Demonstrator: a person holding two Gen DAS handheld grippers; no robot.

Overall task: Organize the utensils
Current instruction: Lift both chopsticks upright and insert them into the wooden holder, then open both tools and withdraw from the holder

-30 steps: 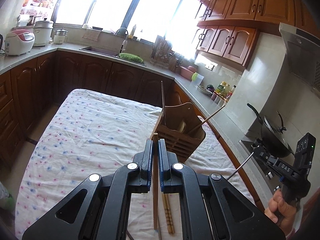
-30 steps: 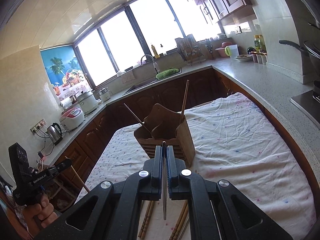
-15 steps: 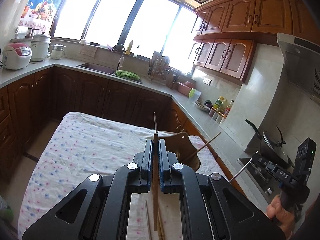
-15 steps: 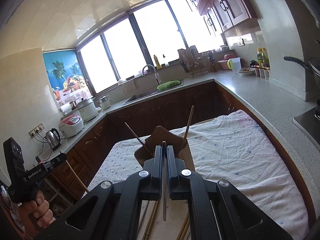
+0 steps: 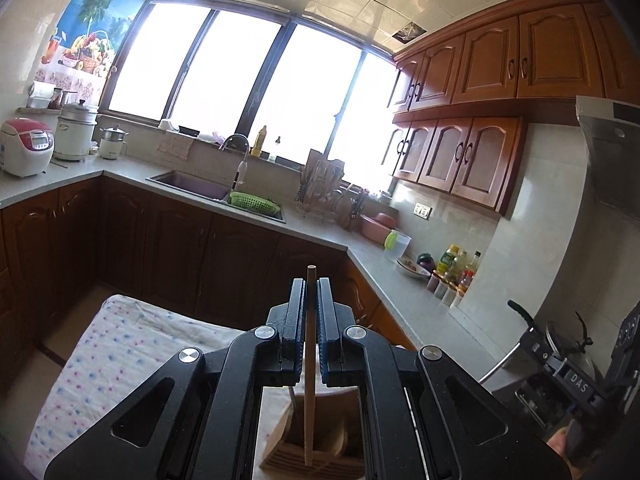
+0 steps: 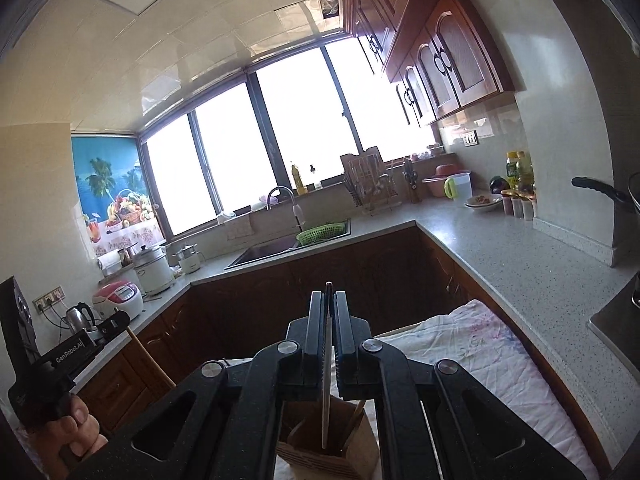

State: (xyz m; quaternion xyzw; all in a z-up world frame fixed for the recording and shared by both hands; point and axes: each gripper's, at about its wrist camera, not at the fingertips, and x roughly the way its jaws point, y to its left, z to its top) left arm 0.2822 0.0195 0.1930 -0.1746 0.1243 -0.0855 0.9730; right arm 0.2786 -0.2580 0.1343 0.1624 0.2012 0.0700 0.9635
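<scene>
My left gripper [image 5: 311, 285] is shut on a wooden chopstick [image 5: 308, 380] that hangs upright, its lower end over the wooden utensil holder [image 5: 320, 456] seen between the arms. My right gripper [image 6: 329, 297] is shut on a thin metal chopstick [image 6: 326, 380], also upright, tip down inside the holder's [image 6: 344, 456] open top. A wooden chopstick [image 6: 355, 420] leans inside the holder. In the right wrist view the left gripper's body [image 6: 72, 356] shows at far left with its chopstick [image 6: 150, 358] hanging below. In the left wrist view the right gripper's body [image 5: 568, 380] appears at lower right.
The holder stands on a table with a floral cloth [image 5: 120, 356] [image 6: 480, 344]. An L-shaped counter [image 6: 520, 264] wraps around, with a sink [image 5: 192, 184], a green basket [image 5: 254, 202], rice cookers [image 5: 24, 146], bottles [image 5: 452, 264] and a wok [image 5: 568, 336] on the stove.
Both grippers have risen and come forward over the holder, each keeping its chopstick. The holder has slid from ahead of the fingers to beneath them, and the loose chopsticks on the cloth have dropped out of view.
</scene>
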